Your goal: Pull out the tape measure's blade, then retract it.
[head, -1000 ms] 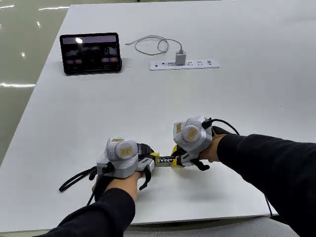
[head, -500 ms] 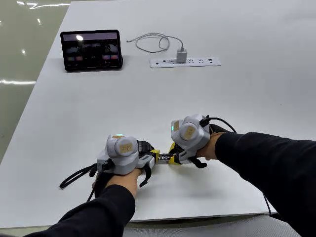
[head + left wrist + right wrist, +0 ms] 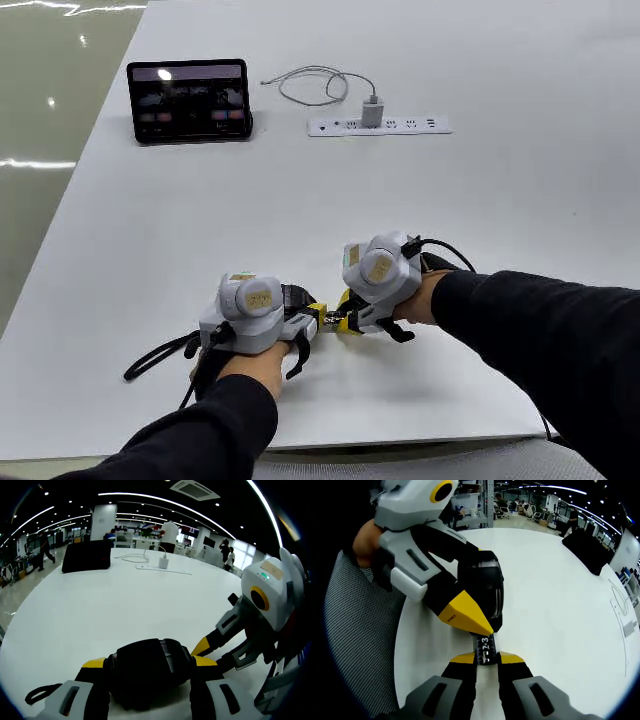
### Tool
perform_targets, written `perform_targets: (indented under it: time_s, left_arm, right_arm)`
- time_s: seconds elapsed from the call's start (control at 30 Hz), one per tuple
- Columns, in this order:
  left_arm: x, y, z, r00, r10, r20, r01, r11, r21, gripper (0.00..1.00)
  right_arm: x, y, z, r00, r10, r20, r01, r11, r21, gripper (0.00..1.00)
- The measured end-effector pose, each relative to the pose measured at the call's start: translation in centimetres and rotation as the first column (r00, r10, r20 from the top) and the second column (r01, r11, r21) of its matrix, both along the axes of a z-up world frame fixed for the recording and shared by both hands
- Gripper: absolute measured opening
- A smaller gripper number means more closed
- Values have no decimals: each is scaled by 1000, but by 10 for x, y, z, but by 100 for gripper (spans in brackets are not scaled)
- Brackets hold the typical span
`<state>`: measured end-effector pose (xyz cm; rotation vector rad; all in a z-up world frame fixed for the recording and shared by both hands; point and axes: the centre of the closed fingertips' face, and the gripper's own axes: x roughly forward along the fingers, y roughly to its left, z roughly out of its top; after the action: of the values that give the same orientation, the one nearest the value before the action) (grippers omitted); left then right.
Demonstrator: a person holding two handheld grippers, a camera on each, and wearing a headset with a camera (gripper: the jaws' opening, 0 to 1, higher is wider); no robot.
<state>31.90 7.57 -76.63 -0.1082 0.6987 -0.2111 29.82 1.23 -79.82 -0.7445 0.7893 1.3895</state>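
Observation:
The black tape measure case [image 3: 150, 672] rests on the white table [image 3: 470, 190] near its front edge, and my left gripper [image 3: 150, 666] is shut around it. In the head view the case [image 3: 296, 299] sits between the left gripper's [image 3: 305, 318] yellow-tipped jaws. A short length of blade [image 3: 484, 647], with the numbers 2 and 3 showing, runs from the case [image 3: 487, 587] to my right gripper [image 3: 485, 659], which is shut on the blade's end. In the head view the right gripper [image 3: 346, 322] is just right of the case, with only a sliver of blade [image 3: 330, 322] between them.
A dark tablet [image 3: 189, 100] stands at the back left. A white power strip [image 3: 378, 125] with a plugged charger and a looped cable [image 3: 320, 85] lies at the back. A black strap [image 3: 155, 358] trails left of my left hand.
My right gripper has moved left toward the case with the blade's end in it, and the visible blade has grown shorter. The left gripper has hardly moved.

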Motion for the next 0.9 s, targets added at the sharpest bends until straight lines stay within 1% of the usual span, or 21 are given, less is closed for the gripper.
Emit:
perform_targets:
  time_s: [0.07,0.27,0.5,0.63,0.8,0.87,0.9]
  left_arm:
    - [0,0,0,1000,1,-1,-1,1000,-3,61]
    - [0,0,0,1000,-2,-2,2,1000,-4,61]
    - [0,0,0,1000,-1,-2,1,1000,-6,61]
    - [0,0,1,1000,1,-1,-1,1000,-8,61]
    - [0,1,1,1000,3,-2,-3,1000,-10,61]
    - [0,1,1,1000,5,-3,-5,1000,-15,61]
    - [1,1,1,1000,8,-4,-8,1000,-19,61]
  right_arm:
    - [0,1,0,1000,-8,-4,8,1000,4,12]
    - [-1,4,0,1000,2,9,-2,1000,7,12]
    - [0,9,1,1000,-3,10,3,1000,18,12]
    - [0,11,1,1000,-15,4,15,999,28,12]
    - [-1,12,2,1000,-13,2,13,999,37,12]
    - [-2,11,3,1000,-4,8,4,999,38,12]
    - [-2,11,3,1000,11,23,-12,999,44,12]
